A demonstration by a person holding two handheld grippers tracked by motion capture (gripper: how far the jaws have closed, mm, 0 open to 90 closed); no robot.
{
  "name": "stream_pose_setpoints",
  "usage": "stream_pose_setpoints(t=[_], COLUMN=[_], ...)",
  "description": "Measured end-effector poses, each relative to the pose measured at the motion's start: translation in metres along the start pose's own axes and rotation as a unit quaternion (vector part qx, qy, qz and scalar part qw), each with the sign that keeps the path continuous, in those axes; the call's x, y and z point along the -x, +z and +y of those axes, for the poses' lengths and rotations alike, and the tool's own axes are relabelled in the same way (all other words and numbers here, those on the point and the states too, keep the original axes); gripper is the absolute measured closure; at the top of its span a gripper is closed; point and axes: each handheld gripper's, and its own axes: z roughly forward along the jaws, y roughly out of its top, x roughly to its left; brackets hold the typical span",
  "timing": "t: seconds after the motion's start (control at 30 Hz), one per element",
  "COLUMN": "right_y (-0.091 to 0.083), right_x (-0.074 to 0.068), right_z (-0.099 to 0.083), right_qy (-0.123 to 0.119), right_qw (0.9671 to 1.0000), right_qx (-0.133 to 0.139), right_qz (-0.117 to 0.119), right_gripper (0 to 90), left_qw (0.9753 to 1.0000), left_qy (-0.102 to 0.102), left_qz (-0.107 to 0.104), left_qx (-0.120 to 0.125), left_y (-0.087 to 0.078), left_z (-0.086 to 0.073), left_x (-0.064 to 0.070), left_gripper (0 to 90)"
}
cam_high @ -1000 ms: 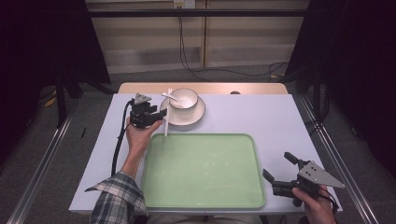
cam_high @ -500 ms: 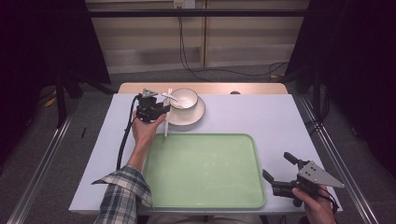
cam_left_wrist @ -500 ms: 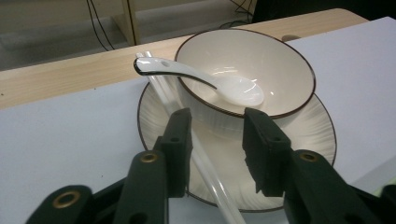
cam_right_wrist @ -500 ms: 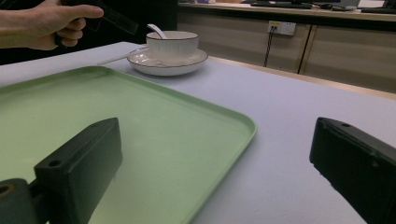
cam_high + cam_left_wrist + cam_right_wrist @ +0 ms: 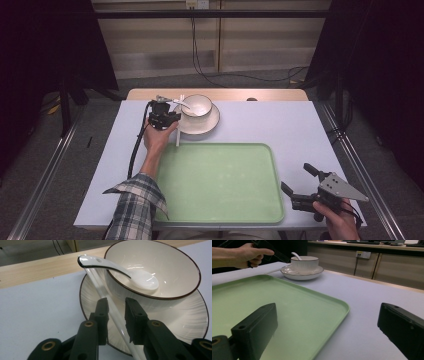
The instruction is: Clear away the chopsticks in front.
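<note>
Between the left gripper's (image 5: 116,302) part-open jaws lies a thin white stick (image 5: 110,306) leaning on the plate (image 5: 190,322) rim (untouched, looks light, slick, brittle; grip mid-shaft), bowl (image 5: 172,270) just ahead; right gripper (image 5: 300,184) wide open.

Sat at the tabletop's (image 5: 300,135) far edge: spoon (image 5: 140,281) in bowl (image 5: 196,104) on plate (image 5: 207,124), straw (image 5: 177,132) just left; tray (image 5: 220,182) nearer.

A green tray (image 5: 220,182) is laid on a white table (image 5: 280,125), near its front edge. Beyond the tray, a bowl (image 5: 196,105) is set on a plate (image 5: 207,123), and 1 white spoon (image 5: 140,281) is rested inside the bowl.
</note>
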Motion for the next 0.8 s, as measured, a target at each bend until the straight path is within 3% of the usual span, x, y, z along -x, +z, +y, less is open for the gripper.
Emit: stream_pose_setpoints(t=[0.03, 0.1, 0.17, 0.27, 0.33, 0.4, 0.5, 0.6, 0.63, 0.8], right_y=[0.0, 0.0, 0.001, 0.001, 0.001, 0.001, 0.001, 0.001, 0.001, 0.001], right_x=[0.0, 0.001, 0.001, 0.0, 0.0, 0.0, 0.0, 0.0, 0.0, 0.0], right_z=[0.0, 0.0, 0.0, 0.0, 0.0, -0.001, -0.001, -0.001, -0.001, -0.001], right_qy=[0.0, 0.002, -0.003, -0.004, -0.005, -0.003, -0.001, -0.001, -0.001, -0.002], right_qw=[1.0, 1.0, 1.0, 1.0, 1.0, 1.0, 1.0, 1.0, 1.0, 1.0], right_qx=[0.001, 0.0, -0.001, -0.003, -0.001, 0.0, -0.003, -0.003, -0.004, -0.002], right_qz=[0.003, 0.003, 0.007, 0.007, 0.008, 0.007, 0.007, 0.007, 0.008, 0.007], right_gripper=[2.4, 2.4, 2.4, 2.4, 2.0, 1.9, 1.7, 1.7, 1.7, 1.7], left_qw=[1.0, 0.9999, 1.0, 0.9998, 0.9997, 0.9995, 0.9995, 0.9997, 0.9996, 0.9993], left_qy=[-0.006, 0.006, -0.003, 0.003, -0.007, 0.003, 0.004, -0.009, 0.002, 0.003], left_qz=[0.0, 0.01, 0.007, 0.009, 0.014, 0.012, 0.008, 0.007, 0.011, 0.013], left_qx=[0.003, -0.002, -0.002, -0.015, -0.017, -0.029, -0.029, -0.019, -0.027, -0.035], left_y=[0.001, 0.001, 0.002, 0.005, 0.007, 0.008, 0.009, 0.011, 0.011, 0.013], left_z=[0.0, 0.002, 0.003, 0.001, 0.0, -0.001, -0.002, -0.002, -0.002, -0.003], left_x=[0.001, 0.002, 0.001, -0.001, -0.004, -0.007, -0.007, -0.005, -0.005, -0.007], left_gripper=[69.2, 69.8, 71.0, 71.7, 70.9, 70.9, 69.2, 69.3, 69.7, 68.2])
